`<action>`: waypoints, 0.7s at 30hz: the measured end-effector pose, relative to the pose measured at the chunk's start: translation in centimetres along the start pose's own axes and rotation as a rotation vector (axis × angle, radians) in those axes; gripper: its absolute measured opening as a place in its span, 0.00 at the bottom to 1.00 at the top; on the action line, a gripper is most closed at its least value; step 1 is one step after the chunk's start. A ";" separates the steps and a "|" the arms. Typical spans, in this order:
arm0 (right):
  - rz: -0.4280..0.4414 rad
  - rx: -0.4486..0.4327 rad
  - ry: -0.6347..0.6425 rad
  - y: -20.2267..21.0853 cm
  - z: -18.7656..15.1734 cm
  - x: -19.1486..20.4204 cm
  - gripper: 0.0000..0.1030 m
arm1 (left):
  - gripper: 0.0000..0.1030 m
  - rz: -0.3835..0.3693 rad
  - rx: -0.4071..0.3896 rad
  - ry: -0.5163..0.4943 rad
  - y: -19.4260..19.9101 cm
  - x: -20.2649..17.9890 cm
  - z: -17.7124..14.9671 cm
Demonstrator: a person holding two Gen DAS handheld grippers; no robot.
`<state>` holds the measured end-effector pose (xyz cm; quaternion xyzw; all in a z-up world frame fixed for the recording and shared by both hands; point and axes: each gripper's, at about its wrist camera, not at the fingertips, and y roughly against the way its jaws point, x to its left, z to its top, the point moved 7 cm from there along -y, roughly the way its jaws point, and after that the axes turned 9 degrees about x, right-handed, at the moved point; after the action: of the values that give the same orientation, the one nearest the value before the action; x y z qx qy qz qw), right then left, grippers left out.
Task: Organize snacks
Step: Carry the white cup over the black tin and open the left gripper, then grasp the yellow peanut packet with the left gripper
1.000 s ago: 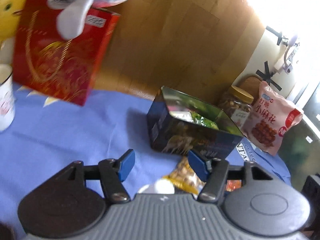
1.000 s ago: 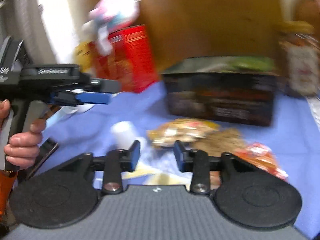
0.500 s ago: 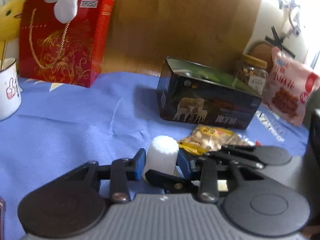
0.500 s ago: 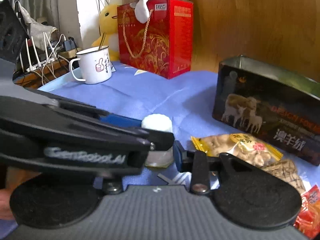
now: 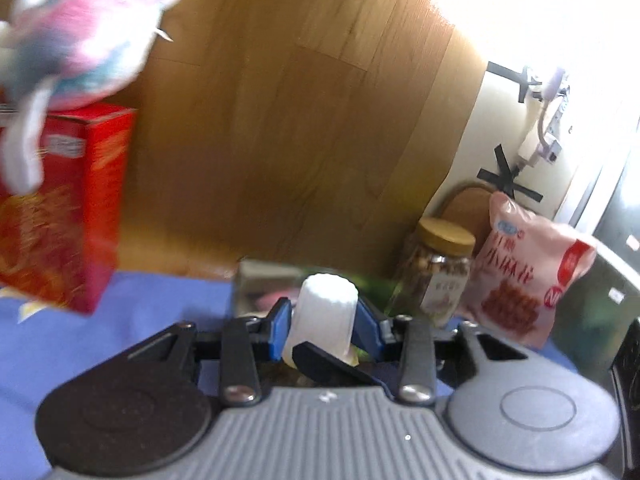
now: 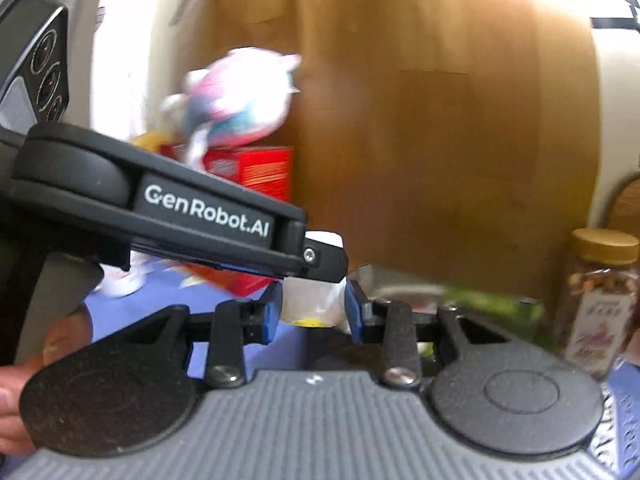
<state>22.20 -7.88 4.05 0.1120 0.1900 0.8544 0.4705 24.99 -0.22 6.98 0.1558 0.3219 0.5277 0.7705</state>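
Wooden panel (image 5: 300,120): is standing across the far side, behind everything else.
Blue tablecloth (image 5: 140,312): is covering the surface under the goods and showing mostly on the left.
Red gift box (image 5: 60,220): is standing upright at the far left on the cloth, blurred.
Plush toy (image 5: 80,40): pink and pale blue, is sitting on top of the red gift box.
Pink snack bag (image 5: 528,272): is leaning upright at the far right, just beside the jar.
Tin box (image 5: 260,280): open-topped, is standing at centre, far of the grippers and largely hidden behind them; its contents are too blurred to name.
Jar (image 5: 440,268): clear with a gold lid, filled with brown pieces, is standing between the tin box and the pink snack bag.
Left gripper (image 5: 324,320): its blue pads are pressing both sides of the white cup, with the jaws easing apart a little at this moment; a hand (image 6: 24,380) is gripping its handle at the near left.
Right gripper (image 6: 312,312): is clenching the same white cup lower down, crossing under the left gripper.
White cup (image 5: 326,304): a small ribbed plastic snack cup, is being held by both grippers at once, at centre and just near of the tin box.
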 end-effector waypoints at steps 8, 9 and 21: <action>-0.165 0.018 -0.109 -1.2 -0.1 -7.0 0.46 | 0.55 0.062 -0.003 0.066 -1.8 1.7 0.1; -0.152 0.010 -0.140 -0.1 -0.6 -7.7 0.46 | 0.55 0.060 -0.009 0.069 -1.0 2.0 -0.5; 0.128 0.308 -0.389 -3.0 -6.9 -7.8 0.43 | 0.59 -0.034 0.233 0.233 0.9 3.6 -11.1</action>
<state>26.11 -14.51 -3.55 0.3566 0.2163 0.8056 0.4207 17.86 2.31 -1.94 0.1765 0.4705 0.4883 0.7135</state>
